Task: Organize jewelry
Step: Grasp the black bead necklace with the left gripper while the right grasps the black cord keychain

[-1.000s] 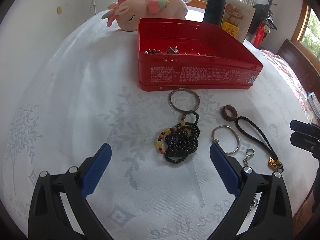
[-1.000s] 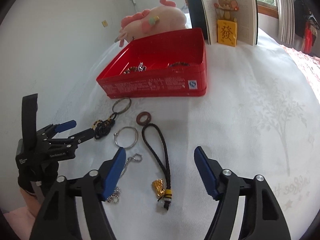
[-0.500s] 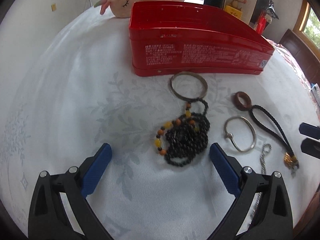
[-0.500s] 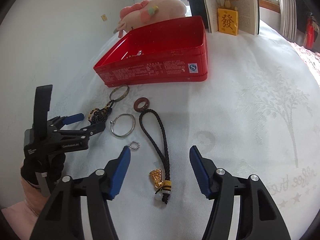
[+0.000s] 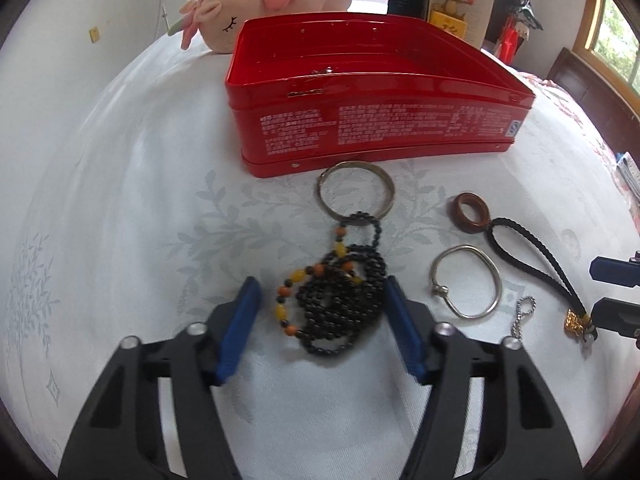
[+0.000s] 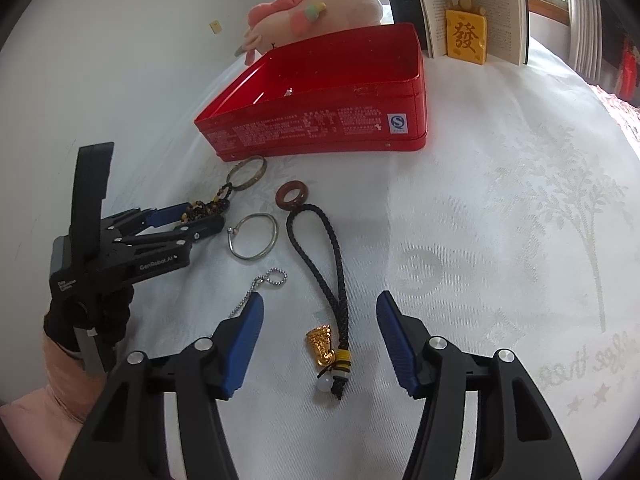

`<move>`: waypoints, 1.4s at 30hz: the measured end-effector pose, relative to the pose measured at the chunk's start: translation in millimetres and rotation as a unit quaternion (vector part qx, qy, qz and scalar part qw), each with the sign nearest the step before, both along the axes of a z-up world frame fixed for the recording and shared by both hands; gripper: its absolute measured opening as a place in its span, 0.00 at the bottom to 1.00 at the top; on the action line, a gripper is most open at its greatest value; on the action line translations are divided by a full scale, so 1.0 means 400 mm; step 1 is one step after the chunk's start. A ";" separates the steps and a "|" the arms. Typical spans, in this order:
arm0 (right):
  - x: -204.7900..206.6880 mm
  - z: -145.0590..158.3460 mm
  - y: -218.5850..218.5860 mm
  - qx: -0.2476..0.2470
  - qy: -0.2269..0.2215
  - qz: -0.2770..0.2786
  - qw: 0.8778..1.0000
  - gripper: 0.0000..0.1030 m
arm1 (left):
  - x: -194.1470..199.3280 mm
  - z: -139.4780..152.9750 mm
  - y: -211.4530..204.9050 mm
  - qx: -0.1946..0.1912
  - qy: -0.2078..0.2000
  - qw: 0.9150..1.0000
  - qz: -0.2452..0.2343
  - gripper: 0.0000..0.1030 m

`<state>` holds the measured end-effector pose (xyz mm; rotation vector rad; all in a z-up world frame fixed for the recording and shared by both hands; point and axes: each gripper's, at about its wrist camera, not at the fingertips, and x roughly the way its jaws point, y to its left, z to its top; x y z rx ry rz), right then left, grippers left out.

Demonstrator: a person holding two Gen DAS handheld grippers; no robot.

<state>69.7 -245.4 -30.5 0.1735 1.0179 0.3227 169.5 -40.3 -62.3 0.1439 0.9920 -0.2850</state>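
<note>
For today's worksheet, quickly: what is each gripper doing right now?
Left gripper: jaws just closing around the black bead necklace; a firm grip cannot be told.
Right gripper: open, holding nothing, straddling the black cord charm.

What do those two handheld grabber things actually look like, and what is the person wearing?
Each tool, left and right, is a black plastic fork with two fingers, blue ribbed pads and silver pivot screws. The left tool carries white lettering and a tall black upright piece on its body. The hand holding it wears a black glove and a pink sleeve.
</note>
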 end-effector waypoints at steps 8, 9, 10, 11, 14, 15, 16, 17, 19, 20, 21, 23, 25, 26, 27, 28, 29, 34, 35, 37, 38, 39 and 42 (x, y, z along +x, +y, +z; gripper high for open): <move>-0.036 -0.013 0.003 -0.023 0.007 0.011 1.000 0.57 | -0.023 0.002 -0.001 -0.013 -0.001 1.000 -0.005 0.30; -0.040 -0.018 0.005 -0.024 0.011 0.015 1.000 0.57 | -0.024 0.002 0.002 -0.016 0.000 1.000 -0.003 0.28; -0.041 -0.024 0.006 -0.028 0.014 0.016 0.999 0.56 | -0.025 0.003 0.005 -0.020 0.002 1.000 -0.001 0.28; -0.041 -0.027 0.008 -0.030 0.017 0.017 0.999 0.54 | -0.027 0.003 0.008 -0.024 0.003 1.000 0.001 0.28; -0.040 -0.043 0.015 -0.036 0.022 0.021 0.999 0.49 | -0.033 0.005 0.017 -0.032 0.007 0.999 0.004 0.28; -0.041 -0.045 0.017 -0.042 0.021 0.021 0.999 0.48 | -0.036 0.005 0.020 -0.034 0.008 0.999 0.005 0.27; -0.042 -0.047 0.023 -0.055 0.018 0.021 0.998 0.44 | -0.040 0.005 0.023 -0.038 0.009 0.999 0.005 0.27; -0.044 -0.048 0.028 -0.067 0.014 0.022 0.997 0.41 | -0.045 0.006 0.027 -0.042 0.011 0.999 0.006 0.27; -0.049 -0.052 0.041 -0.087 0.007 0.026 0.996 0.40 | -0.051 0.007 0.033 -0.049 0.015 0.999 0.006 0.27; -0.052 -0.054 0.048 -0.099 0.002 0.027 0.995 0.38 | -0.055 0.007 0.035 -0.052 0.016 0.998 0.005 0.27; -0.055 -0.055 0.055 -0.111 -0.003 0.028 0.993 0.38 | -0.059 0.007 0.038 -0.055 0.018 0.998 0.005 0.27; -0.062 -0.058 0.068 -0.133 -0.013 0.033 0.990 0.37 | -0.067 0.007 0.040 -0.059 0.019 0.998 0.005 0.27; -0.067 -0.058 0.077 -0.139 -0.017 0.038 0.989 0.28 | -0.075 0.008 0.042 -0.063 0.021 0.998 0.004 0.27; -0.069 -0.058 0.079 -0.136 -0.016 0.042 0.990 0.23 | -0.079 0.008 0.044 -0.066 0.023 0.998 0.003 0.27; -0.071 -0.058 0.082 -0.136 -0.016 0.045 0.990 0.21 | -0.082 0.009 0.045 -0.068 0.024 0.997 0.003 0.27; -0.071 -0.059 0.085 -0.137 -0.016 0.048 0.989 0.19 | -0.085 0.009 0.047 -0.070 0.025 0.997 0.002 0.27; -0.069 -0.059 0.085 -0.135 -0.015 0.047 0.990 0.19 | -0.086 0.009 0.047 -0.071 0.026 0.997 0.001 0.27; -0.062 -0.056 0.053 -0.086 -0.002 0.027 0.996 0.17 | -0.095 0.010 0.051 -0.077 0.027 0.997 0.000 0.27; -0.062 -0.054 0.048 -0.077 0.000 0.024 0.997 0.17 | -0.095 0.011 0.052 -0.079 0.028 0.996 0.000 0.27; -0.061 -0.049 0.037 -0.049 0.001 0.021 0.999 0.17 | -0.098 0.012 0.053 -0.081 0.028 0.996 0.000 0.27; -0.062 -0.046 0.035 -0.044 0.001 0.020 0.999 0.17 | -0.101 0.013 0.054 -0.082 0.028 0.996 0.000 0.27; -0.064 -0.039 0.032 -0.040 -0.004 0.017 0.999 0.17 | -0.103 0.015 0.056 -0.083 0.028 0.996 0.001 0.27; -0.069 -0.023 0.022 -0.020 -0.010 0.014 1.000 0.17 | -0.108 0.022 0.061 -0.087 0.024 0.996 0.003 0.27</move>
